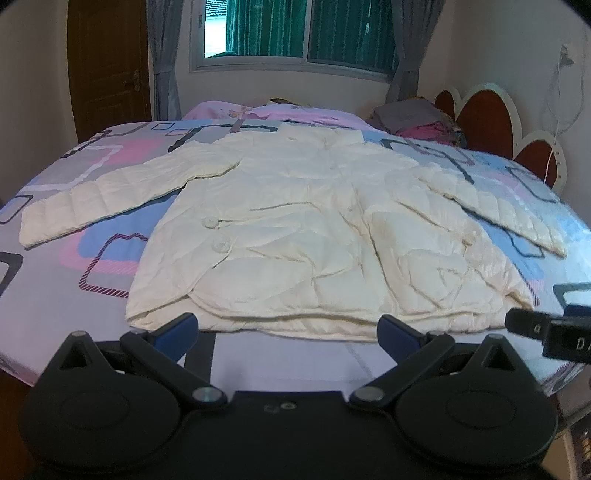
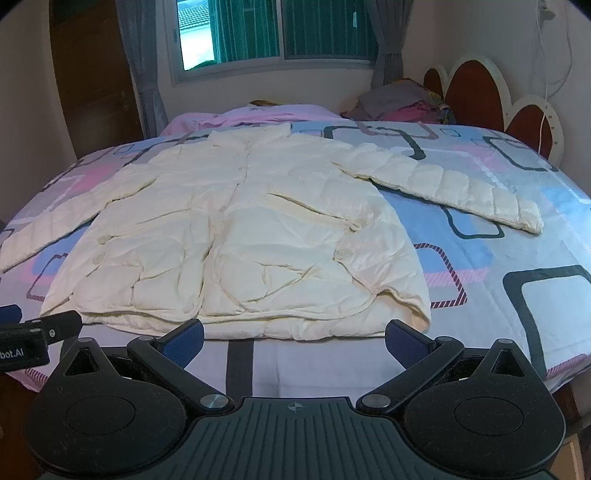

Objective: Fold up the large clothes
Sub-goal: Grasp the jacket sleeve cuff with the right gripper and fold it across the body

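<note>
Bedroom, curtained window (image 1: 295, 33) behind; on the bed's patterned sheet (image 1: 74, 295) a cream quilted jacket (image 1: 295, 229) lies flat, front up, both sleeves spread out — no fold made yet, so the whole job remains. Left gripper (image 1: 288, 326) and right gripper (image 2: 293, 334) hover at the hem, fingers wide apart, holding nothing. Collar and far clothes heap (image 2: 402, 99) hard to make out.

a home bedroom: patterned bed (image 1: 92, 295), headboard (image 2: 476, 88), curtained window (image 1: 295, 33).
</note>
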`<action>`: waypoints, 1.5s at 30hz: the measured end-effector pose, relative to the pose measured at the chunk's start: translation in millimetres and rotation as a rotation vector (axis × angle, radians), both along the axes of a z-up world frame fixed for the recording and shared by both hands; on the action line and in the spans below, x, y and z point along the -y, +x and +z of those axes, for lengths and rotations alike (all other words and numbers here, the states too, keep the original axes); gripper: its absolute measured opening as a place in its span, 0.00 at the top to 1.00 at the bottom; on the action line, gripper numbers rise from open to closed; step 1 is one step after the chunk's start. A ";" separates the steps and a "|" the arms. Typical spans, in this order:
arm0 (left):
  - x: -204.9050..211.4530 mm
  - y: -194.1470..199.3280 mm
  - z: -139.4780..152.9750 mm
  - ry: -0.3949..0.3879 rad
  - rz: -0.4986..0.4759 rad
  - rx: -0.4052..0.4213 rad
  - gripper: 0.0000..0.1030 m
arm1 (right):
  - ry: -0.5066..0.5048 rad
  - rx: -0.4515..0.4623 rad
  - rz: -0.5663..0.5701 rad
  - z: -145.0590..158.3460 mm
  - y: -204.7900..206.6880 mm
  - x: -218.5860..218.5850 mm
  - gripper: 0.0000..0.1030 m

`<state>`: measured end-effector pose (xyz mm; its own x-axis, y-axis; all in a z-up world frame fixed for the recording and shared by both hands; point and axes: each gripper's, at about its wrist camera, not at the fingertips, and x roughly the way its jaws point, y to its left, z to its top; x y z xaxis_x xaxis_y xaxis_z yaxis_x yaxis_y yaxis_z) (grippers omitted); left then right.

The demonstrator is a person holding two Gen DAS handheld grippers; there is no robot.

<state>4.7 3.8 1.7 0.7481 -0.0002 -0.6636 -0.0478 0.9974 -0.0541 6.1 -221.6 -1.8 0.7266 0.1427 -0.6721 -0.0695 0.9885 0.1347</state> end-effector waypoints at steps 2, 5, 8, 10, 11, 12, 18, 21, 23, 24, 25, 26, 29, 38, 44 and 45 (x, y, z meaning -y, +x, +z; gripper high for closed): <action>-2.2 5.5 2.2 -0.026 0.000 0.017 0.00 | 0.021 0.002 -0.004 -0.4 5.6 3.5 0.00; -2.7 21.1 5.0 -0.041 -0.031 0.025 0.00 | 0.028 0.007 -0.025 -0.5 21.6 9.7 0.00; -3.0 40.0 7.6 -0.058 -0.055 0.033 0.00 | 0.029 0.013 -0.052 -0.2 39.8 14.9 0.00; -3.8 52.8 9.4 -0.070 -0.067 0.042 0.00 | 0.040 0.016 -0.066 -0.5 53.2 18.8 0.00; -4.6 60.5 10.2 -0.078 -0.073 0.048 0.00 | 0.050 0.017 -0.069 -0.4 60.7 20.7 0.00; -5.2 67.8 10.3 -0.086 -0.081 0.051 0.00 | 0.058 0.020 -0.073 -0.5 67.8 23.0 0.00; -9.6 119.2 4.2 -0.125 -0.136 0.037 0.00 | 0.102 0.041 -0.148 -1.0 113.1 36.5 0.00; -7.2 139.5 7.7 -0.086 -0.153 0.089 0.00 | 0.118 0.053 -0.210 0.7 134.0 48.7 0.00; -6.6 155.3 9.6 -0.078 -0.171 0.099 0.00 | 0.129 0.059 -0.256 3.0 147.1 59.0 0.00; -6.3 162.4 9.4 -0.086 -0.178 0.098 0.00 | 0.131 0.071 -0.277 4.8 151.5 64.0 0.00; -5.7 168.3 8.8 -0.088 -0.178 0.101 0.00 | 0.125 0.083 -0.300 5.8 156.4 69.7 0.00; -4.1 176.7 6.7 -0.084 -0.178 0.103 0.00 | 0.119 0.088 -0.323 6.5 161.2 75.1 0.00; 1.6 196.0 0.5 -0.078 -0.172 0.083 0.00 | 0.124 0.110 -0.395 7.1 172.4 98.9 0.00; 34.3 243.8 -9.2 -0.072 -0.172 0.083 0.00 | 0.133 0.146 -0.611 -6.8 193.8 193.4 0.19; 53.9 280.4 -16.2 -0.091 -0.137 0.047 0.00 | 0.225 0.089 -0.734 -37.1 218.8 264.2 0.33; 58.2 285.2 -17.6 -0.081 -0.141 0.049 0.00 | 0.234 0.076 -0.750 -43.4 222.0 274.9 0.33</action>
<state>290.0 -54.4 -15.8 0.7686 -0.1594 -0.6195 0.0970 0.9863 -0.1334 228.2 -496.6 -45.2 0.7275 -0.2721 -0.6298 0.5871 0.7219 0.3664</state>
